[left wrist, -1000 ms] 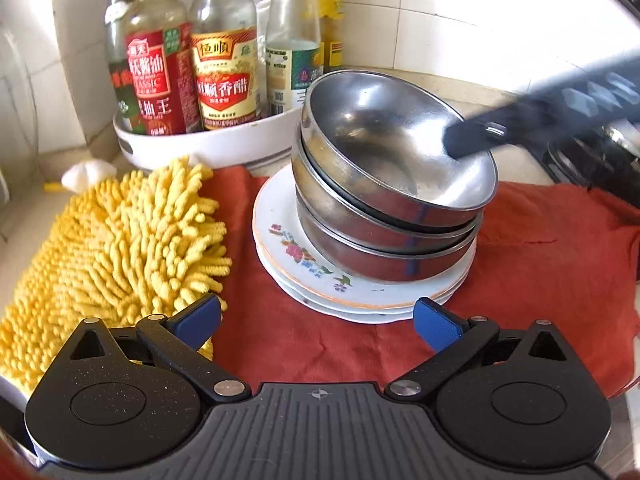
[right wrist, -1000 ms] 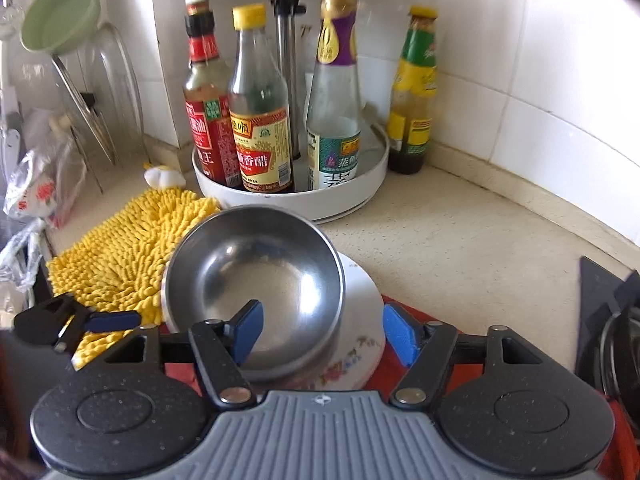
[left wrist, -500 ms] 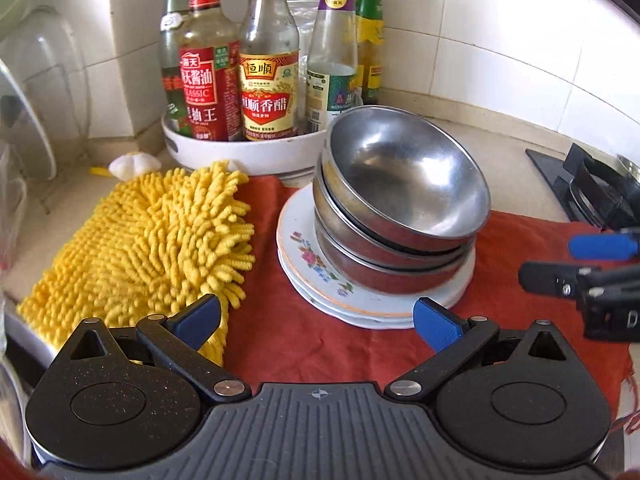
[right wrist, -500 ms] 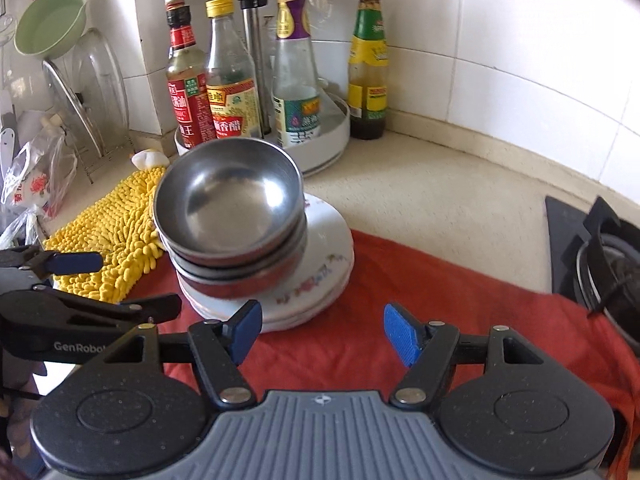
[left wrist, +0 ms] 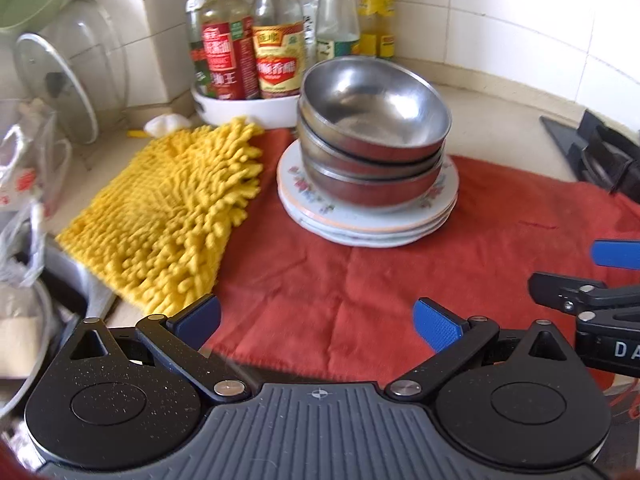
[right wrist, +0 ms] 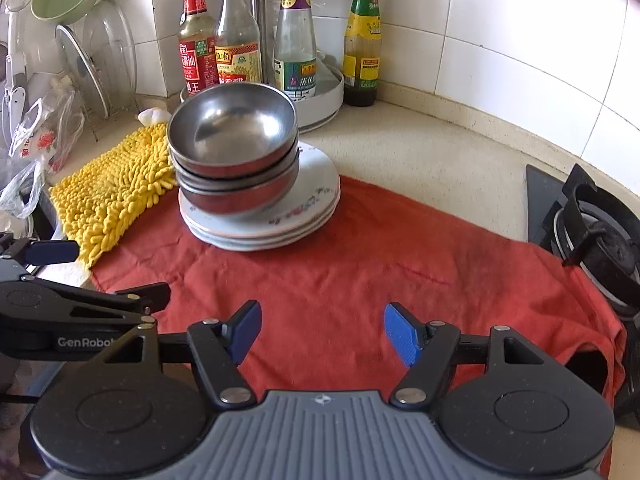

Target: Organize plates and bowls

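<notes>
Three steel bowls sit nested on a stack of white floral plates, all on a red cloth. My left gripper hangs open over the cloth's near part, well short of the stack, with nothing between its blue pads. My right gripper is also open and empty, back from the stack and to its right. Each gripper shows at the edge of the other's view.
A yellow chenille mitt lies left of the plates. Behind them a white turntable tray holds sauce bottles. A gas stove is at the right, a sink with glass lids at the left.
Both grippers have pulled back from the stack, which now looks smaller and farther away. The right gripper has left the top bowl's rim and now hangs beside the left one.
</notes>
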Motion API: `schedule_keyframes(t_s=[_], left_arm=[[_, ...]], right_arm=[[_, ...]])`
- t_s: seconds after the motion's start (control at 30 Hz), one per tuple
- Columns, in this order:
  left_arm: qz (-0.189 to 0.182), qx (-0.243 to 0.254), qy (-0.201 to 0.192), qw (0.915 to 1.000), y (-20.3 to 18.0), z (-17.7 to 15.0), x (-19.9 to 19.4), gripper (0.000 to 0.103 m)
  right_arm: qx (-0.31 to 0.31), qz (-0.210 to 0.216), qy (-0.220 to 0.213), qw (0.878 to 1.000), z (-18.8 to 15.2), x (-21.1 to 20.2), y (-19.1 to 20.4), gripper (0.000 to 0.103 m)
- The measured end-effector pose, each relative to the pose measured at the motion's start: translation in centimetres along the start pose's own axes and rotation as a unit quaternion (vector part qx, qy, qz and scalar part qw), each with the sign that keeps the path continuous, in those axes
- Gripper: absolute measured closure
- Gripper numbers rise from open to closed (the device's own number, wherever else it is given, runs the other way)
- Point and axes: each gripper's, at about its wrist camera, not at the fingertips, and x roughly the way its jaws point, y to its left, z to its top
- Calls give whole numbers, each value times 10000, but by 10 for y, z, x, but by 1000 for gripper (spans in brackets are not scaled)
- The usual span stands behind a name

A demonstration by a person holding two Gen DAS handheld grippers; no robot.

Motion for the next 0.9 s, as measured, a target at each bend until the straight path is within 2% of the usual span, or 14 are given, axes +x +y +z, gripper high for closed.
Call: schedule_keyframes(t_s=[0.5, 0.9], left_arm=[[119, -342, 53, 9993, -5, -19, -19, 0], [237, -295, 73, 9993, -5, -21, -21, 0]], right_arm=[[135, -10, 39, 9999, -16, -7, -1, 34], [144, -7, 27, 9999, -16, -12, 3, 34]])
